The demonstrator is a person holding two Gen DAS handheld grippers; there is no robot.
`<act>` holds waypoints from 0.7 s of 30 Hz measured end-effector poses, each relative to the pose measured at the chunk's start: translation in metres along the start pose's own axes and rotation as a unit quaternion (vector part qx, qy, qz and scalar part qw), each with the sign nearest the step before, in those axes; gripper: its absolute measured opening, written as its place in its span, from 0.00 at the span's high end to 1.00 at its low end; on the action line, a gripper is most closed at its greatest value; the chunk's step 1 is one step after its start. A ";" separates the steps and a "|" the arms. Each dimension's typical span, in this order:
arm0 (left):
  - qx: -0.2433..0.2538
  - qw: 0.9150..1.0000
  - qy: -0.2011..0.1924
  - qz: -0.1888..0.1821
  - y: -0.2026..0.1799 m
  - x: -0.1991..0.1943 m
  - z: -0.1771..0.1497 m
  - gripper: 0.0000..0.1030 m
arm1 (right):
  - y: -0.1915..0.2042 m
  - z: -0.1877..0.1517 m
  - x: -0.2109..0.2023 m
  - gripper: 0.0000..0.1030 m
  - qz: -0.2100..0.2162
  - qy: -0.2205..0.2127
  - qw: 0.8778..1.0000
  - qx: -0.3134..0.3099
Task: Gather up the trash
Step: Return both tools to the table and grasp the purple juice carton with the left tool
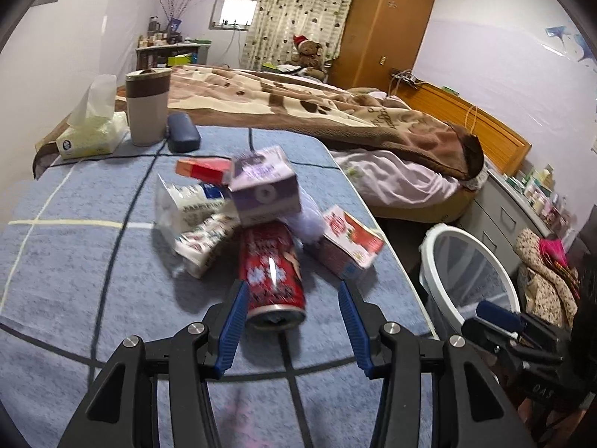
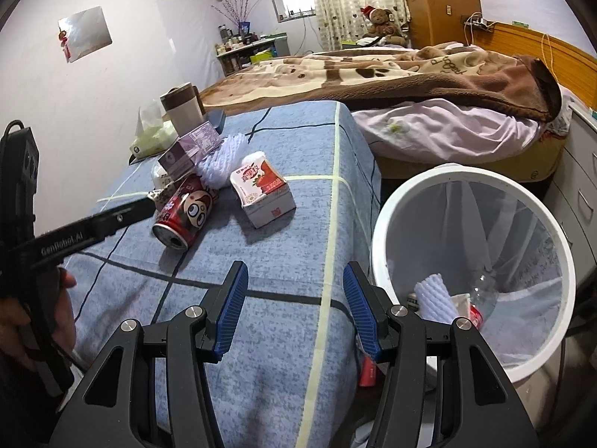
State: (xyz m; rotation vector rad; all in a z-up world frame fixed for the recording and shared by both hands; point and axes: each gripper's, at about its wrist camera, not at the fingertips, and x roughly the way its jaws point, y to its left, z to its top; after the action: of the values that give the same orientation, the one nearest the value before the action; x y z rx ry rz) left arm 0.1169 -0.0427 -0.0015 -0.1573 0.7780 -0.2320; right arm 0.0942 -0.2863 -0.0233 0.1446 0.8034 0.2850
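Note:
A pile of trash lies on the blue plaid cloth: a red can on its side, a purple carton, a red strawberry carton, white wrappers and white foam netting. My left gripper is open, its fingers either side of the can's near end, apart from it. The can and strawberry carton also show in the right wrist view. My right gripper is open and empty above the cloth's near edge, beside the white bin, which holds several pieces of trash.
A tissue box, a lidded beige cup and a dark case stand at the cloth's far end. A bed with a brown blanket lies beyond. The bin stands right of the cloth, with drawers behind it.

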 end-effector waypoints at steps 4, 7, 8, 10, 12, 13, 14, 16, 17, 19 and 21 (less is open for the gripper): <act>-0.003 1.000 0.000 0.004 0.005 0.005 0.010 0.51 | 0.000 0.003 0.003 0.36 0.003 -0.001 1.000 0.001; -0.005 1.000 0.001 0.006 0.008 0.010 0.015 0.47 | 0.002 0.005 0.007 0.36 0.004 -0.001 1.000 -0.002; -0.007 1.000 0.001 0.007 0.009 0.012 0.016 0.47 | 0.003 0.005 0.009 0.36 0.003 0.001 1.000 -0.004; -0.009 1.000 0.003 0.010 0.012 0.018 0.021 0.46 | 0.005 0.006 0.012 0.36 0.002 0.004 1.000 -0.008; -0.009 1.000 0.002 0.013 0.013 0.023 0.026 0.44 | 0.005 0.006 0.013 0.36 0.003 0.004 1.000 -0.008; -0.009 1.000 0.001 0.013 0.013 0.026 0.029 0.41 | 0.005 0.006 0.013 0.36 0.004 0.004 1.000 -0.008; -0.010 1.000 0.001 0.012 0.014 0.028 0.032 0.39 | 0.005 0.007 0.014 0.36 0.004 0.004 1.000 -0.009; -0.012 1.000 0.000 0.012 0.014 0.033 0.037 0.37 | 0.005 0.008 0.015 0.36 0.004 0.003 1.000 -0.009; -0.012 1.000 -0.002 0.012 0.014 0.036 0.040 0.37 | 0.005 0.008 0.015 0.36 0.005 0.003 1.000 -0.008; -0.011 1.000 -0.004 0.013 0.014 0.041 0.045 0.37 | 0.005 0.009 0.017 0.36 0.005 0.003 1.000 -0.007; -0.016 1.000 -0.002 0.014 0.015 0.048 0.050 0.37 | 0.005 0.010 0.019 0.36 0.005 0.004 1.000 -0.007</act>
State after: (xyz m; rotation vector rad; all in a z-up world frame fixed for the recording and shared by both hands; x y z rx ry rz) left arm 0.1875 -0.0381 -0.0020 -0.1767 0.7799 -0.1929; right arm 0.1127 -0.2763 -0.0287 0.1336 0.8088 0.3002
